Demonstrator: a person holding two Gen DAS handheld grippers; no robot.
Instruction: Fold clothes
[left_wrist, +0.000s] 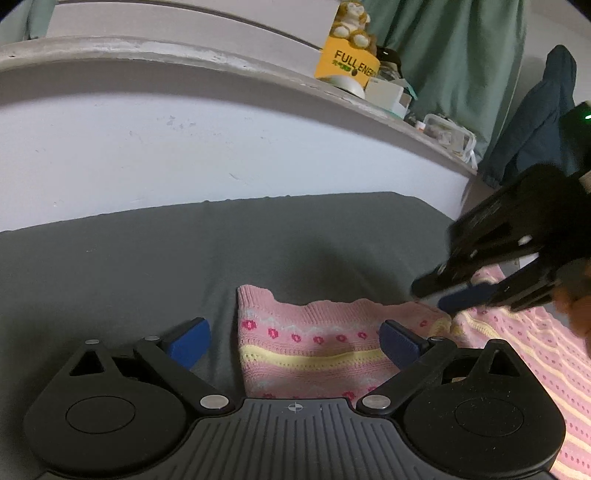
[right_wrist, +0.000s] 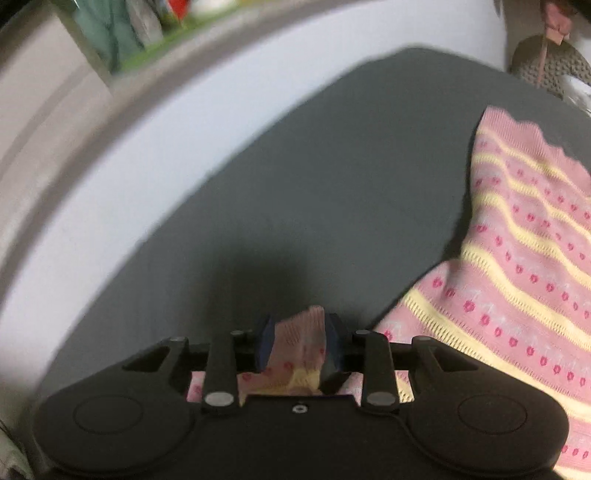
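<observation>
A: What fills the scene?

B: A grey mattress (left_wrist: 184, 251), a white wall beyond. On its near right lies a pink knitted sweater (left_wrist: 314, 343), striped yellow, part flat, part lifted.

A: Why lifted?

B: The right gripper (right_wrist: 299, 343) is clamped on a bunched edge, likely to carry it over as a fold.

A: And the other?

B: The left gripper (left_wrist: 295, 339) hangs with fingers spread wide, straddling the sweater's far-left corner, seemingly ready to pinch or pin it.
</observation>
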